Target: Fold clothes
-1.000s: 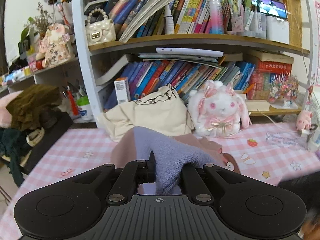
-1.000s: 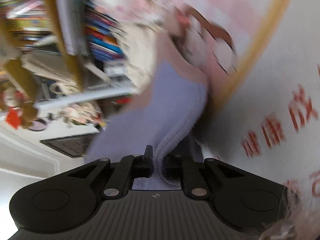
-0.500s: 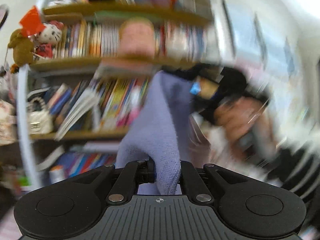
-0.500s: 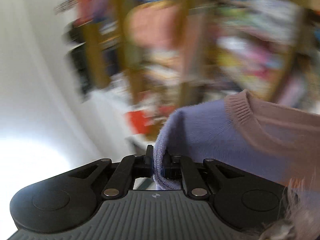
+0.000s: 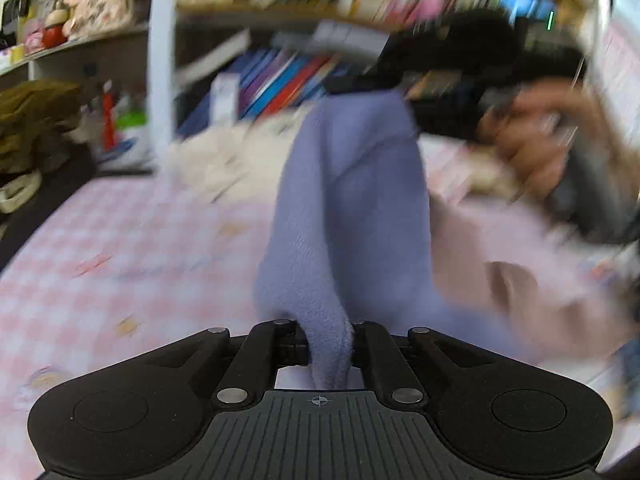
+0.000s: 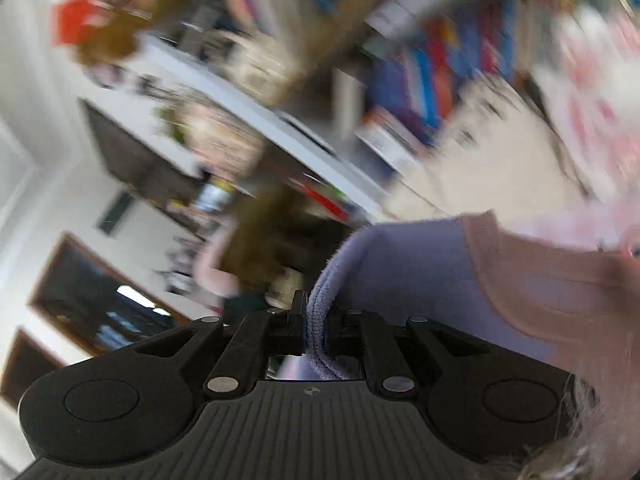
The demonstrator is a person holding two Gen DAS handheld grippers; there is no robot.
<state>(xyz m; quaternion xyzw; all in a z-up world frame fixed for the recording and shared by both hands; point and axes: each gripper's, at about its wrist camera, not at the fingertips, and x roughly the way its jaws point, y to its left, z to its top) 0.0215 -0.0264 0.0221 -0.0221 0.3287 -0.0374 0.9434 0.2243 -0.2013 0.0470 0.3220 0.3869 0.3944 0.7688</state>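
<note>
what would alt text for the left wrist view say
The left gripper pinches a lavender and pink sweater above a pink checked tablecloth. A hand holds the right gripper at its far end. Blurred bookshelves stand behind.

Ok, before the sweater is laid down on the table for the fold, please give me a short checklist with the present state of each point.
1. Left gripper shut on the lavender and pink knitted sweater: ok.
2. Right gripper shut on the sweater's lavender ribbed edge: ok.
3. Sweater lifted and hanging between both grippers: ok.
4. Bare area of the pink checked tablecloth under the sweater for laying down: ok on the left side; the right side is hidden.
5. Sweater spread without twist: cannot tell, the pictures are blurred.
6. Cream cloth bag apart from the landing place: cannot tell.
</note>
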